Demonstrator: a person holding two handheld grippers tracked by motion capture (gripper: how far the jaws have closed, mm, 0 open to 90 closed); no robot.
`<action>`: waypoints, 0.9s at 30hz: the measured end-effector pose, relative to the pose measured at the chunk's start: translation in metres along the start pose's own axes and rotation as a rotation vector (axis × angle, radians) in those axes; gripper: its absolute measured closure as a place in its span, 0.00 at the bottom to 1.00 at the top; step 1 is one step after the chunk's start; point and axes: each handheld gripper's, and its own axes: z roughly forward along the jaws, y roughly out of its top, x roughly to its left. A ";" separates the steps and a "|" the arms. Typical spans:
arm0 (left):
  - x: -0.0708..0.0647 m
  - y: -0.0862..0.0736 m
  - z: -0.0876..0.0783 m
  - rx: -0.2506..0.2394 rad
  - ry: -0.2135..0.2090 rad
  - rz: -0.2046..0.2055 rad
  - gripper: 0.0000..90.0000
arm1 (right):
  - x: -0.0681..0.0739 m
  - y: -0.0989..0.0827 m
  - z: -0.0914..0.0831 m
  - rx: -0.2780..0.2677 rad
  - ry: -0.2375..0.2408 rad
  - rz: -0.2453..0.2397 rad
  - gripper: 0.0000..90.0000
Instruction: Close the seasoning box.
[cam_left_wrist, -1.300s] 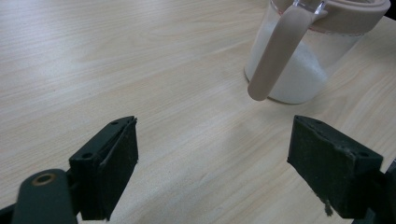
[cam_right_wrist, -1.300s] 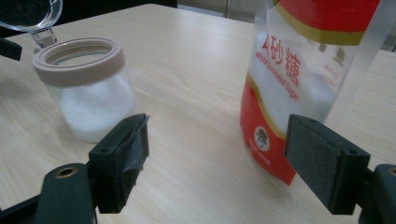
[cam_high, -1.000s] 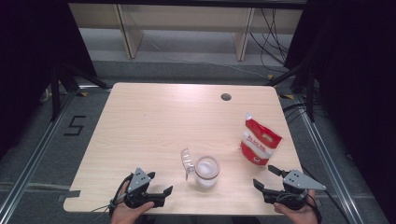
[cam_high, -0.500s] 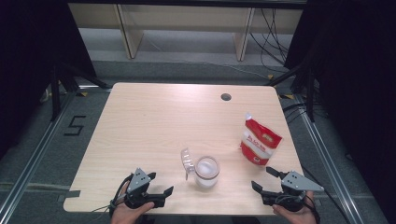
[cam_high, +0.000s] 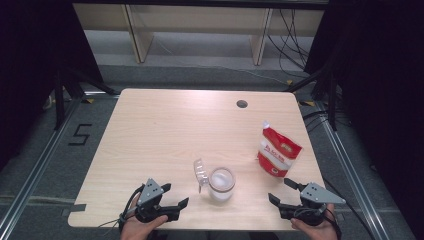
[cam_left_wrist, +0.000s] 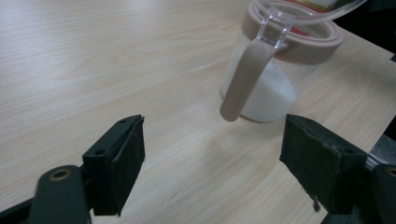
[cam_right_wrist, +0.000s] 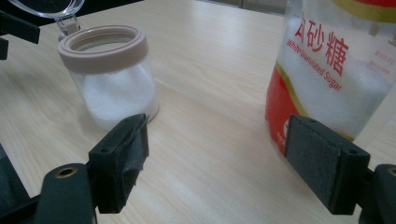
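The wooden table (cam_high: 160, 130) carries a red-and-white sugar bag (cam_high: 278, 156), printed "White Granulated Sugar" under Chinese characters, standing well right of the glass jar (cam_high: 221, 183) of sugar, whose clear lid (cam_high: 200, 172) is flipped open. Left gripper (cam_high: 173, 196), jaws just closing slightly, gapes empty near the jar; right gripper (cam_high: 283, 191) gapes empty near the bag

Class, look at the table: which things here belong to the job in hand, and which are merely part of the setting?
Belong to the job:
- jar, holding white grains, its clear lid flipped open
- sugar bag, upright
- left gripper and right gripper, both open and empty

Just the setting:
- table with its cable hole
- floor marking
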 end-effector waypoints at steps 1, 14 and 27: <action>-0.003 0.003 -0.001 -0.010 -0.013 -0.001 0.33 | 0.000 0.000 -0.001 0.004 -0.008 -0.009 0.25; -0.023 0.021 -0.004 -0.102 -0.064 0.086 0.95 | -0.001 0.000 0.000 -0.001 -0.015 -0.002 0.26; -0.024 0.032 0.010 -0.116 -0.053 0.105 0.99 | 0.000 0.000 0.000 0.002 0.004 0.022 0.26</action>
